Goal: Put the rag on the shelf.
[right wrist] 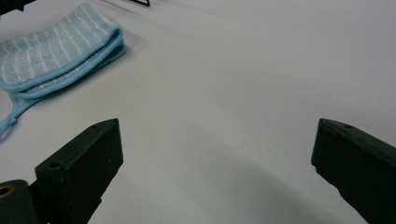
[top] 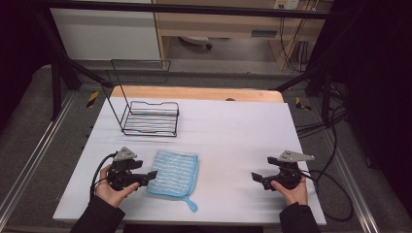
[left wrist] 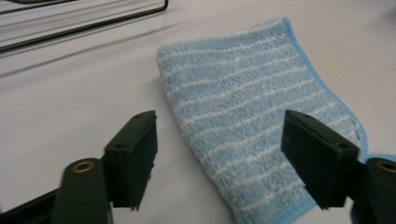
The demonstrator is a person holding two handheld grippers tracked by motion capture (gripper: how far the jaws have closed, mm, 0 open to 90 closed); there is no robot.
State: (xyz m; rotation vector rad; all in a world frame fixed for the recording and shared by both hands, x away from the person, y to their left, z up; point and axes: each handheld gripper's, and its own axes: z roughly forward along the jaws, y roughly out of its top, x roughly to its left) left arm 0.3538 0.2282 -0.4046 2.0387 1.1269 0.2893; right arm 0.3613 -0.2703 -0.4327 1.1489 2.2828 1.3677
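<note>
Folded blue striped terry cloth (top: 173, 173) at bench (top: 233, 131) 7 o'clock | left gripper (left wrist: 219, 154) jaws spread at its edge | right gripper (top: 259, 178) jaws spread, 4 o'clock | advice: straddle both layers, pinch squarely | black wire rack (top: 148, 118) 11 o'clock

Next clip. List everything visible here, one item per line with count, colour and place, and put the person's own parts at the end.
cloth: 1, light blue with white stripes, folded, with a blue loop at its near corner; near left of the table, by the left hand-held gripper.
wire rack: 1, black; far left of the table, nothing in it.
table: 1, white top with a wooden strip along the far edge.
left hand-held gripper: 1, black with a grey plate on top; jaws open at the cloth's left edge, gripping nothing.
right hand-held gripper: 1, black with a grey plate; near right, jaws open over bare table.
hands: 2, dark sleeves; left hand and right hand at the near edge, each holding its gripper.
</note>
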